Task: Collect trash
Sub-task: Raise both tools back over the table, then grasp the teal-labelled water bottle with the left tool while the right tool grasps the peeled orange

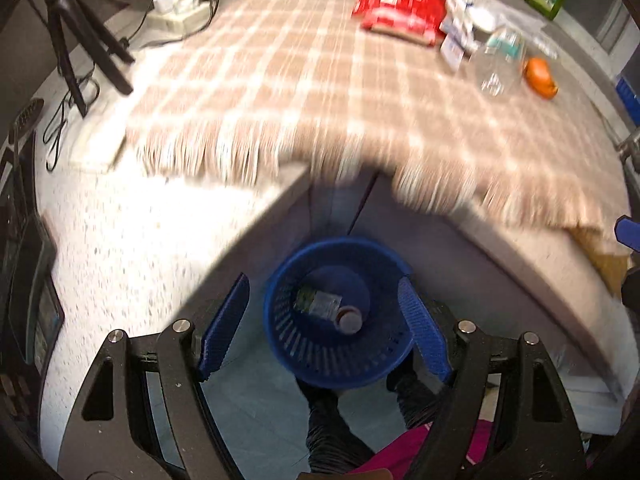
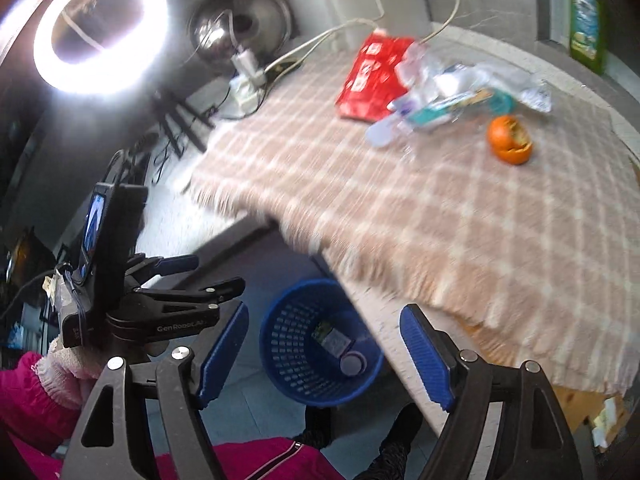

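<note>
Now we are between pickups: left gripper (image 1: 324,324) and right gripper (image 2: 324,354) both gaping, carrying nothing. Bottle (image 1: 328,308) is lying in blue basket (image 1: 280,332) on floor. Orange peel (image 2: 510,140), wrappers (image 2: 452,88), red packet (image 2: 370,80) are waiting near far edge of table (image 2: 440,232); we are needing reach there next.

It looked like a home room: a checked fringed cloth (image 2: 440,208) covered the counter (image 1: 120,248), with a power strip (image 1: 180,12) and ring light (image 2: 100,28) nearby.
</note>
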Demonstrator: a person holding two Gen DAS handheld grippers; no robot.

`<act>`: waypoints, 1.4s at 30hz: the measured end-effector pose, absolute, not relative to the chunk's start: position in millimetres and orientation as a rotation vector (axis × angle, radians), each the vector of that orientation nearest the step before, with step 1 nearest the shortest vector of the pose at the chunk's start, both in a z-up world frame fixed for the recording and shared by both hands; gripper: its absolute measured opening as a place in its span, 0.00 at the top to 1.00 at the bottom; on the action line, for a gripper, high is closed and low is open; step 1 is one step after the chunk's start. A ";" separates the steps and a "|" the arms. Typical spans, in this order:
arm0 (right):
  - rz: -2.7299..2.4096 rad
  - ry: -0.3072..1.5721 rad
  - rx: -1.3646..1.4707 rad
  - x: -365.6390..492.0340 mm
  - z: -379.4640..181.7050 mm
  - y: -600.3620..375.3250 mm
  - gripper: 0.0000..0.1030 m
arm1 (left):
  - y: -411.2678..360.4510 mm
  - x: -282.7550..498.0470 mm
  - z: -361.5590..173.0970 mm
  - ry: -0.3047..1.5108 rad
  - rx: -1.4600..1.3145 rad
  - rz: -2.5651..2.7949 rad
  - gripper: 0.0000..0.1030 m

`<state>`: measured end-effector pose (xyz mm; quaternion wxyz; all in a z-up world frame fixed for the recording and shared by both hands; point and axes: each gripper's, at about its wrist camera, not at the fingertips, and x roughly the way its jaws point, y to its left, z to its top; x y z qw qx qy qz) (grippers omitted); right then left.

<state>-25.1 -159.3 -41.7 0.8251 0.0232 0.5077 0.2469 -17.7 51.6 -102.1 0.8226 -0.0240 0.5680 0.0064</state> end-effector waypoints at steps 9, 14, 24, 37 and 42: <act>0.382 1.000 0.101 20.5 -17.8 -216.4 0.21 | 16.8 29.2 -55.4 1.112 -0.034 -0.080 0.23; 0.333 0.979 0.126 53.2 -14.7 -245.8 0.21 | -13.2 53.8 -42.7 1.086 -0.011 -0.148 0.23; 0.354 1.025 0.276 113.4 -33.5 -284.9 0.23 | -64.4 111.8 -40.5 1.098 0.053 -0.268 0.23; 0.381 1.160 0.413 182.0 -84.2 -293.0 0.28 | -101.3 158.2 -63.6 1.165 0.170 -0.325 0.23; 0.390 1.185 0.449 197.4 -94.5 -290.3 0.30 | -106.3 171.3 -73.8 1.184 0.179 -0.332 0.23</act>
